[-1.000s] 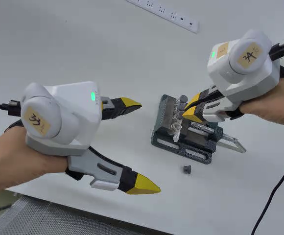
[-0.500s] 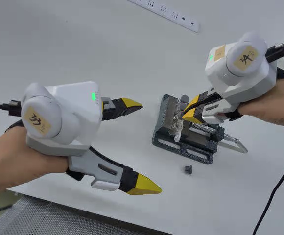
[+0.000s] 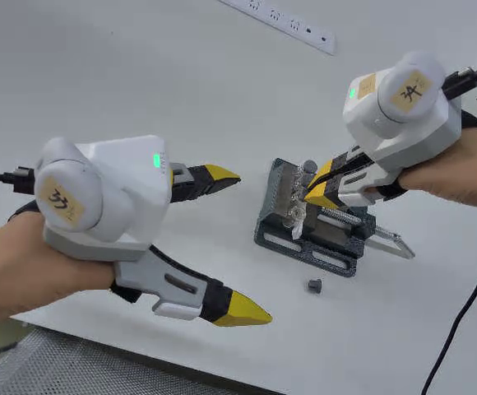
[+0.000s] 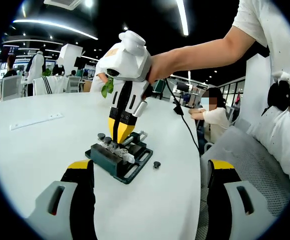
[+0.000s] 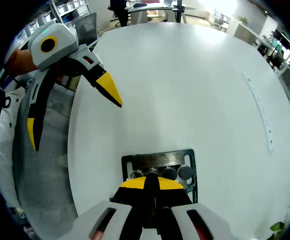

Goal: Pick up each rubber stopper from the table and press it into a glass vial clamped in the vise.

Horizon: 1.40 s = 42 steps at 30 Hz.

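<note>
— What's closest, down at the lower left of the head view?
— The left gripper (image 3: 237,243). It's held above the white bench (image 3: 140,74), and its jaws are spread wide.
— And the stoppers?
— One loose rubber stopper (image 3: 313,285) sits on the bench, right of centre and low in the frame. It's just beside the near edge of the vise (image 3: 321,247) but not touching it.
— The vise itself?
— It's dark, at centre right, with a row of glass vials (image 3: 292,216) clamped in it. In the right gripper view, two vials at the right end of the row carry grey stoppers (image 5: 185,172). The ones to the left of them look uncapped.
— Where's the other gripper?
— The right gripper (image 3: 314,189) comes in from the upper right, with its yellow tips down on the row of vials. Its jaws are drawn together to a narrow slit. I can't tell whether a stopper is pinched there, because the tips hide it.
— Anything behind?
— A white power strip (image 3: 280,20) lies along the top edge, well apart from the vise.
</note>
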### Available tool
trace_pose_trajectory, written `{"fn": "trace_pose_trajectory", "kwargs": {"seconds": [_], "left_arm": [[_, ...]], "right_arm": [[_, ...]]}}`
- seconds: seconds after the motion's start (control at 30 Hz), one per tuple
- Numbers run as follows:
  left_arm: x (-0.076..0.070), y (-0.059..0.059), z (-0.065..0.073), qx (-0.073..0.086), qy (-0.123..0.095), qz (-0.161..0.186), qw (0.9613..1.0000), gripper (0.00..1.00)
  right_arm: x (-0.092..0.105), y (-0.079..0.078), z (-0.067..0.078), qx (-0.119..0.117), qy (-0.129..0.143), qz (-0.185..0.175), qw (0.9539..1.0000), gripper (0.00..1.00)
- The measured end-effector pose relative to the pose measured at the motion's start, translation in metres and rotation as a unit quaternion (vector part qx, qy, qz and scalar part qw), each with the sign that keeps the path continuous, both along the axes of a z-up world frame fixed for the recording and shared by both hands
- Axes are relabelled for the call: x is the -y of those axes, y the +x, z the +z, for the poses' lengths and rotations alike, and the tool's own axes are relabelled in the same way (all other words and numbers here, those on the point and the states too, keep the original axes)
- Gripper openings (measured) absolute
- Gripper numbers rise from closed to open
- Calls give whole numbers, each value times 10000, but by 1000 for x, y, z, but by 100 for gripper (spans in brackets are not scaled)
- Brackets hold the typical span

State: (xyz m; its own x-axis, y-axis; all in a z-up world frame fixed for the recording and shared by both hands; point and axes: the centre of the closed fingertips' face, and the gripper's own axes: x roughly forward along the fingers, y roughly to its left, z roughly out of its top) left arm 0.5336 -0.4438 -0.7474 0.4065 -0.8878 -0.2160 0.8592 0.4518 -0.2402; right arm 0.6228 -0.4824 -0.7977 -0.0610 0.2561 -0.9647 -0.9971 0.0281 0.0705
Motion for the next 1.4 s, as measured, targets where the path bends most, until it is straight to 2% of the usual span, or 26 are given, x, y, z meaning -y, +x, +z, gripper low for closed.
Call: {"fn": "trace_pose_trajectory", "kwargs": {"seconds": [0.2, 0.43, 1.4], "left_arm": [[1, 1, 0, -7, 3, -9, 10000, 93], [2, 3, 1, 11, -6, -19, 10000, 93], [10, 6, 0, -18, -79, -45, 10000, 92]], "right_arm": [[0, 1, -2, 22, -170, 208, 9996, 3], [0, 1, -2, -34, -205, 28, 9998, 3], [-3, 2, -6, -39, -470, 374, 9982, 3]]}}
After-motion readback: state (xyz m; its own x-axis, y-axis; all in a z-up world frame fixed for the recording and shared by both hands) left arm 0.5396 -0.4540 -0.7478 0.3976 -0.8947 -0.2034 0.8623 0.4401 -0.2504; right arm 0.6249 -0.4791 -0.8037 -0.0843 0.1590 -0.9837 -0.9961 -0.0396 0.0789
